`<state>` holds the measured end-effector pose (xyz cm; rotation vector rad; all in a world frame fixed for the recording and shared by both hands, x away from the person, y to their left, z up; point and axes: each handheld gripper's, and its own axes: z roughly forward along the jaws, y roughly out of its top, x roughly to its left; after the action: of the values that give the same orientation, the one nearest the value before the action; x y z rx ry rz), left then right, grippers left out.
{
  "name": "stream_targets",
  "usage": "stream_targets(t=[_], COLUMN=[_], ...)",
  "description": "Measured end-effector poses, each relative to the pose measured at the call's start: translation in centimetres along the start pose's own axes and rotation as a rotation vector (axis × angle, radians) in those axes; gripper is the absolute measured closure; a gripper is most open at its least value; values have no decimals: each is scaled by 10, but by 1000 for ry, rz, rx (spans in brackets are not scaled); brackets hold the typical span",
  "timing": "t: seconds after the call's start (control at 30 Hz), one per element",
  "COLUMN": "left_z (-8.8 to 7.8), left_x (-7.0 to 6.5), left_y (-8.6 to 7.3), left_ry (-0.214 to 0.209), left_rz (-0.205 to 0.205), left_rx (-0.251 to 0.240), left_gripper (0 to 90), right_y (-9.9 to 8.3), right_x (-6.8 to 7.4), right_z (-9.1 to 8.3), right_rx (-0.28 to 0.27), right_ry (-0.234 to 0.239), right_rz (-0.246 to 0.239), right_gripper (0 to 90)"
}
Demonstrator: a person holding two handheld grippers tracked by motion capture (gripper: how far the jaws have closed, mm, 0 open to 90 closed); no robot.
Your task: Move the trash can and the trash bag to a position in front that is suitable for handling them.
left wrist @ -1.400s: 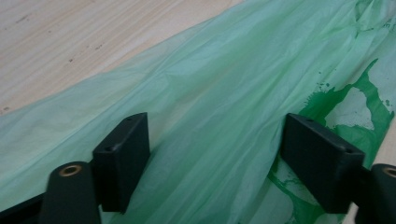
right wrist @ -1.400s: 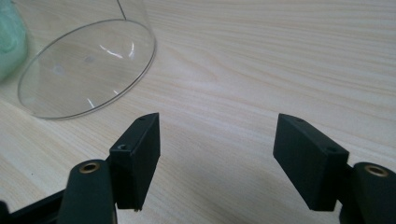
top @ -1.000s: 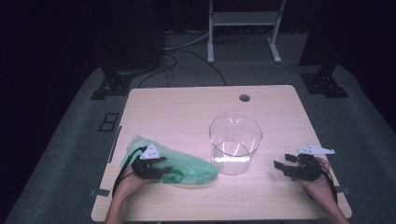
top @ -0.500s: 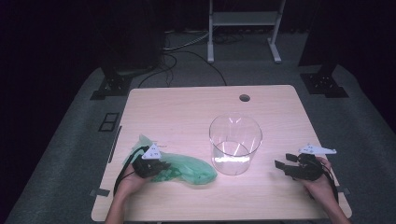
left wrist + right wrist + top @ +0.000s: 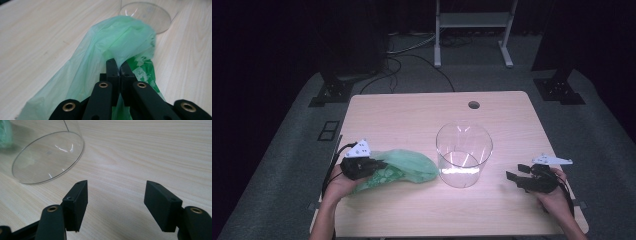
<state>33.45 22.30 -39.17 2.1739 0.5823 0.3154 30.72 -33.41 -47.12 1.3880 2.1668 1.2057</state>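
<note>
Left claw (image 5: 119,65) clamped on green bag (image 5: 117,37), bag's long axis pointing toward clear container (image 5: 463,155) just right; right claw (image 5: 115,203) wide, empty, beyond container.

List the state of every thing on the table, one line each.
Green plastic bag: crumpled, pinched and partly lifted by the left tool, beside the container.
Clear container: upright, open-topped, empty.
Left tool: shut on the bag's film.
Right tool: open, holding nothing, low over bare wood.
Table: light wood, cable hole at the far edge.
</note>
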Motion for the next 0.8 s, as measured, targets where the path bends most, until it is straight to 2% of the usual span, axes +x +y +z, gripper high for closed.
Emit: stream_targets(t=[0.4, 0.6, 0.8], left_z=[-48, -73, -87], left_x=[-1, -1, -5], left_y=[53, 78, 106], left_ry=[33, 44, 46], left_rz=[87, 110, 151], left_rx=[-61, -114, -151], left_gripper=[891, 891, 891], right_y=[0, 0, 1], right_x=[0, 0, 0], right_z=[1, 0, 1], right_rx=[1, -1, 0], right_ry=[-1, -2, -1], right_rz=[1, 2, -1], right_gripper=[352, 353, 354])
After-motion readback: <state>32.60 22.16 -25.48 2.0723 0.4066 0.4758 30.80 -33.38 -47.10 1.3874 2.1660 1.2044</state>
